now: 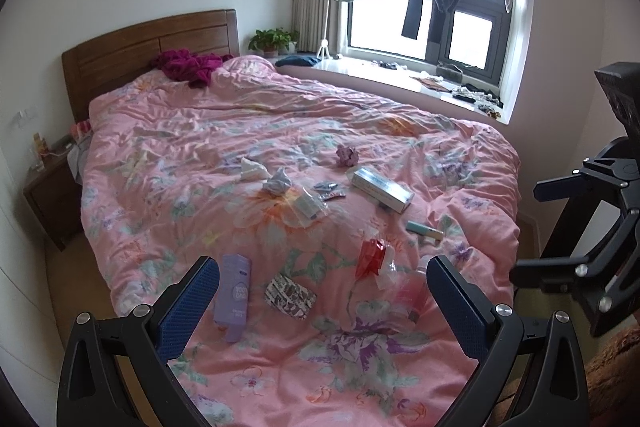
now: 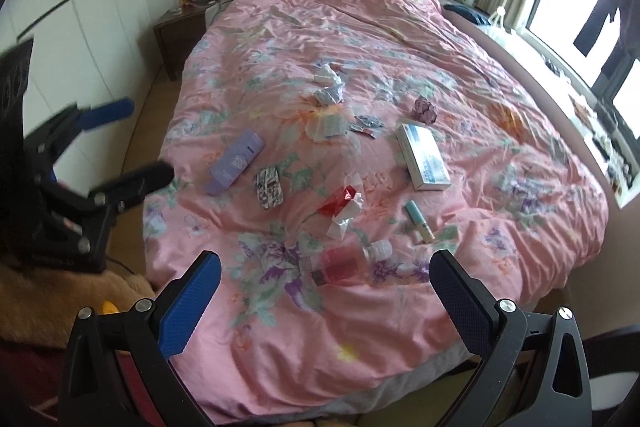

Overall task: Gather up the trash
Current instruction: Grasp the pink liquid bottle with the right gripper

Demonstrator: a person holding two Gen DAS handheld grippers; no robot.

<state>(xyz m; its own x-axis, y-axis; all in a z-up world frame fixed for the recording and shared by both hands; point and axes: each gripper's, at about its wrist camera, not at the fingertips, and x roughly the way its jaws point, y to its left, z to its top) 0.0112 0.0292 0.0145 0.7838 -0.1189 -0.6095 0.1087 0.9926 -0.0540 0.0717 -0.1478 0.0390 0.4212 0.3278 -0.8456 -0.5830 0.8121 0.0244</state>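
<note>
The trash lies spread on the pink bed [image 1: 168, 163]. From left to right there is a purple box [image 1: 232, 297], a patterned wrapper [image 1: 290, 295], a red wrapper [image 1: 371, 256] and a white box [image 1: 382, 189]. The left gripper [image 1: 322, 303] and the right gripper [image 2: 326, 297] hang above the bed's near end, jaws wide open and holding nothing, likely so they are ready to pick something.
</note>
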